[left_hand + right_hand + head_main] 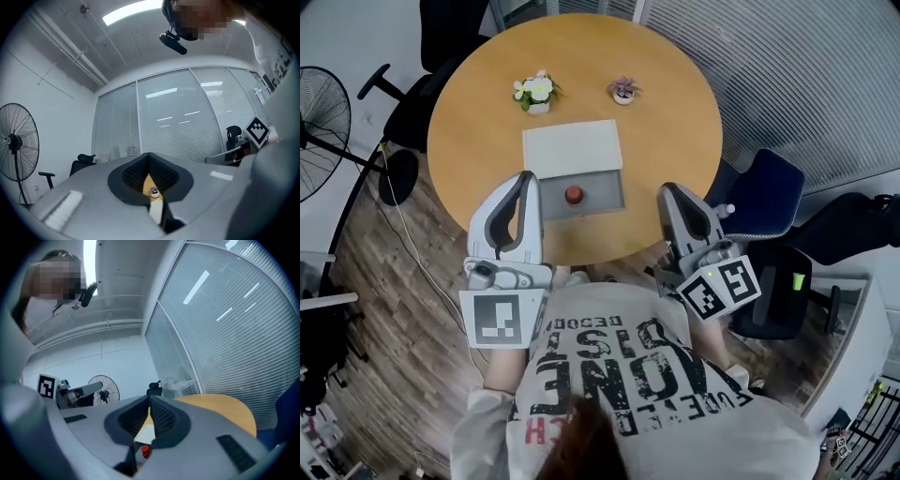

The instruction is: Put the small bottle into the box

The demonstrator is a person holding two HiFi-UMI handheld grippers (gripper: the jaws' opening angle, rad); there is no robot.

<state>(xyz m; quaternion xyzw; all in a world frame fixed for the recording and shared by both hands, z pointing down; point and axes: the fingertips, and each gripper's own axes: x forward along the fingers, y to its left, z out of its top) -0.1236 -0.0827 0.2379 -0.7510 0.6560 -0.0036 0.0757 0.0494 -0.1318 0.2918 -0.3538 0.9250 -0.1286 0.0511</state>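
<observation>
A small bottle with a red cap [574, 194] stands inside the open grey box [605, 199] on the round wooden table [675, 112]. The box's white lid [572, 148] lies flat behind it. My left gripper [528, 176] hovers just left of the box, its jaws shut and empty. My right gripper [667, 191] hangs to the box's right near the table edge, also shut and empty. In the right gripper view the red cap [146, 452] shows low between the closed jaws [150, 400]. The left gripper view shows shut jaws [149, 155] with the lid [156, 211] beyond them.
Two small potted plants [535, 92] [623, 90] stand at the table's far side. A floor fan [319, 117] and a black chair [441, 56] are to the left. A blue chair [764, 192] and another black chair [783, 291] are to the right.
</observation>
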